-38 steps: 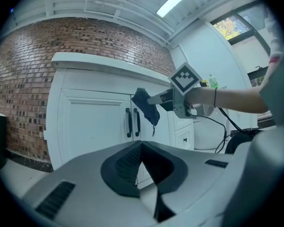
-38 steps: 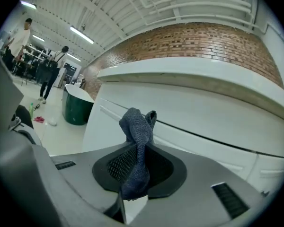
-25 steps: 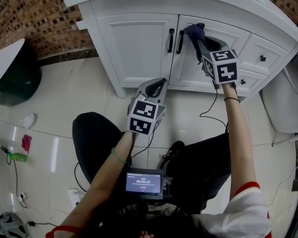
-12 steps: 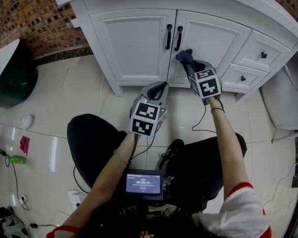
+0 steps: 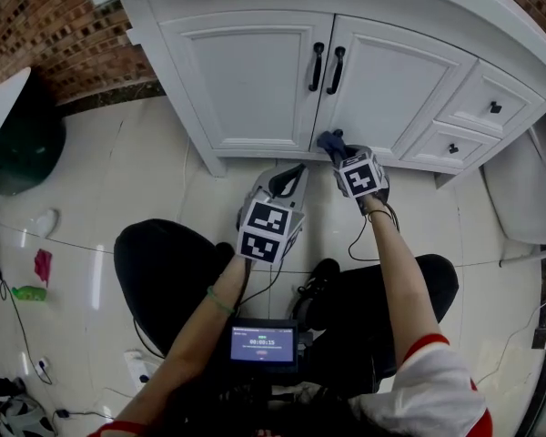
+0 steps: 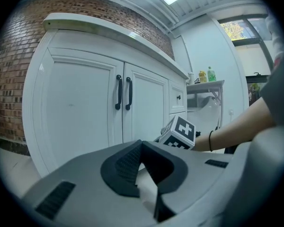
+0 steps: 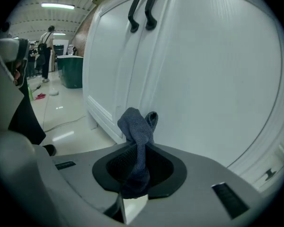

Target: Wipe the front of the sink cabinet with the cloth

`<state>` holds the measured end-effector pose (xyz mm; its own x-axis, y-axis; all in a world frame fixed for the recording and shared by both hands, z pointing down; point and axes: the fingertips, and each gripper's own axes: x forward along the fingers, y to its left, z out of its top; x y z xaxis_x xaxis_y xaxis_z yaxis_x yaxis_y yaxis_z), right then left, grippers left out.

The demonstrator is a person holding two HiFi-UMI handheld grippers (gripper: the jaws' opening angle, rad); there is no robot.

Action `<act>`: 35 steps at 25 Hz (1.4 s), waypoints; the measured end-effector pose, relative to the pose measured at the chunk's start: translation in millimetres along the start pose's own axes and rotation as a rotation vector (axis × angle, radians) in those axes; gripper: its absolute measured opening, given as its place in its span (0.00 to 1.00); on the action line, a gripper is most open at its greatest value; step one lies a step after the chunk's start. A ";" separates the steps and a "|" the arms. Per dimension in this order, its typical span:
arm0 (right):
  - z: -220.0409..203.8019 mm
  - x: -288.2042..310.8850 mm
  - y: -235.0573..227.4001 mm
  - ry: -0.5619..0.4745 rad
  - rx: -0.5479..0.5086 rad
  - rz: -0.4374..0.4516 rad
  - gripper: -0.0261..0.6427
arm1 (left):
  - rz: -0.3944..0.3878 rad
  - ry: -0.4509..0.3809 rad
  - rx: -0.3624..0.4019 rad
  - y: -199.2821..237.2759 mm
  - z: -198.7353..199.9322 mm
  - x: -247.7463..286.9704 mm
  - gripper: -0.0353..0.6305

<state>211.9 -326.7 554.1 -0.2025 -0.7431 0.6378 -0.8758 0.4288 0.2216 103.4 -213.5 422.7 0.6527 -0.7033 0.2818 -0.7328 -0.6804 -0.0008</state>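
Observation:
The white sink cabinet fills the top of the head view, with two doors and black handles. My right gripper is shut on a dark blue cloth, held at the bottom edge of the right door. In the right gripper view the cloth bunches up out of the jaws, close to the door. My left gripper hangs back from the cabinet, below the doors, jaws shut with nothing in them.
Small drawers with black knobs sit at the cabinet's right. A dark green bin stands at left by the brick wall. Cables, a pink rag and a green bottle lie on the tiled floor at left.
My right gripper has carried the cloth down the right door, from beside the handles to the door's bottom edge. The left gripper has stayed about where it was.

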 end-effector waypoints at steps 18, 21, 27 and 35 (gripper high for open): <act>92.5 -116.9 -47.6 -0.221 -0.127 -0.040 0.14 | -0.017 0.003 -0.008 -6.4 -0.8 1.8 0.08; 139.9 -171.3 -70.8 -0.328 -0.165 -0.091 0.14 | -0.024 -0.020 0.008 -14.8 11.9 1.7 0.08; 211.4 -250.1 -109.6 -0.487 -0.216 -0.202 0.14 | -0.040 -0.075 0.044 -28.9 42.1 -1.8 0.08; 218.3 -260.0 -126.8 -0.479 -0.224 -0.269 0.14 | -0.039 -0.068 0.052 -32.5 44.8 -6.3 0.08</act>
<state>280.0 -300.0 199.2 -0.2074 -0.9675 0.1448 -0.8203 0.2526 0.5131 131.7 -196.2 378.0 0.6935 -0.6872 0.2164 -0.6967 -0.7162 -0.0416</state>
